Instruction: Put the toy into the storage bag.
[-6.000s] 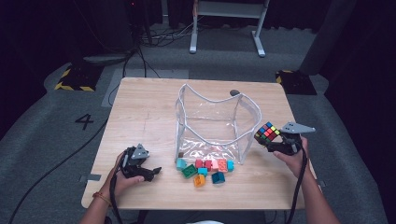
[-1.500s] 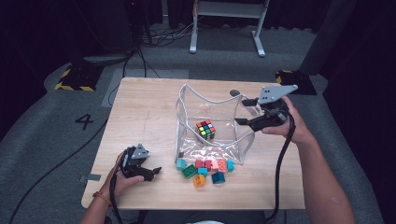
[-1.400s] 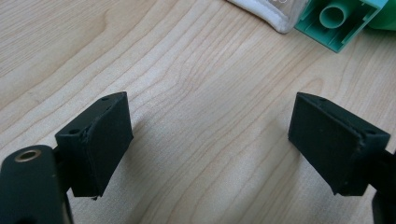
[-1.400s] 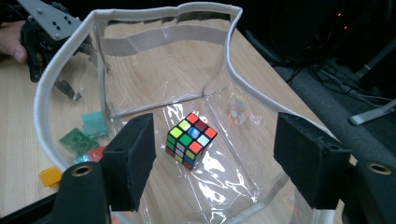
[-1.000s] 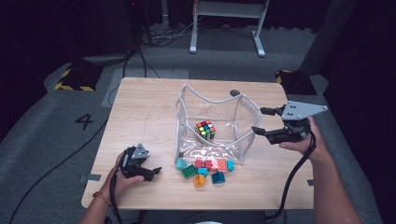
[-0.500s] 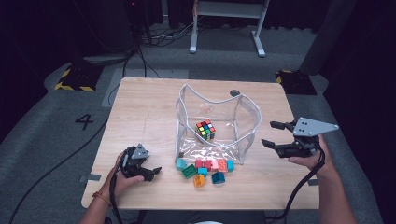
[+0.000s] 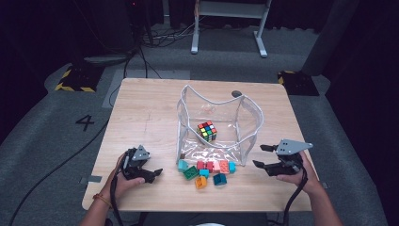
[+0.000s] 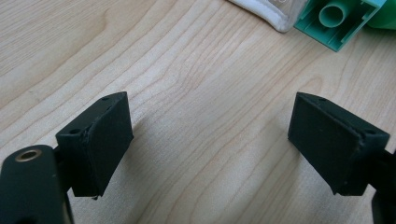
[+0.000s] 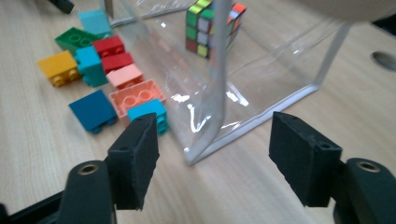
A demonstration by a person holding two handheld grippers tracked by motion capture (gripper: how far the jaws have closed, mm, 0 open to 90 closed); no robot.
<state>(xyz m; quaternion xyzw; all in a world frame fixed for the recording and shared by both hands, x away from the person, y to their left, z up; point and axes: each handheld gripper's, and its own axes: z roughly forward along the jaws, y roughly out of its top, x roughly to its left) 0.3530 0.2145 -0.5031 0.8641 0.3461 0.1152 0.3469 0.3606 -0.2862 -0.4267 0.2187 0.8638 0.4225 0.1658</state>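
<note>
A multicoloured puzzle cube (image 7: pixel 207 131) (image 9: pixel 210 28) sits inside a clear plastic bag (image 7: pixel 249 117) (image 9: pixel 280 60) that stands open in the middle of the wooden table (image 7: pixel 146 113). Several coloured bricks (image 7: pixel 207 170) (image 9: pixel 116 74) lie in front of the bag. Low at the table's front right is my right gripper (image 7: pixel 259 156) (image 9: pixel 215 154), open. Its jaws have just been closing a little with nothing between them, and the bag's near corner stands just ahead. My left gripper (image 7: pixel 153 173) (image 8: pixel 210 140) rests open on the bare wood at the front left, with a green brick (image 8: pixel 341 21) ahead of it.
A round hole (image 7: pixel 236 93) (image 9: pixel 385 60) marks the tabletop behind the bag. The table's front edge (image 7: pixel 197 207) runs close to both hands. Cables trail from the grippers off that edge. Grey floor with a painted 4 (image 7: pixel 86 123) surrounds the table.
The right gripper, which earlier held the cube and left it in the bag, has drawn back from the bag's top and sunk to the front right. The left gripper stays put.
</note>
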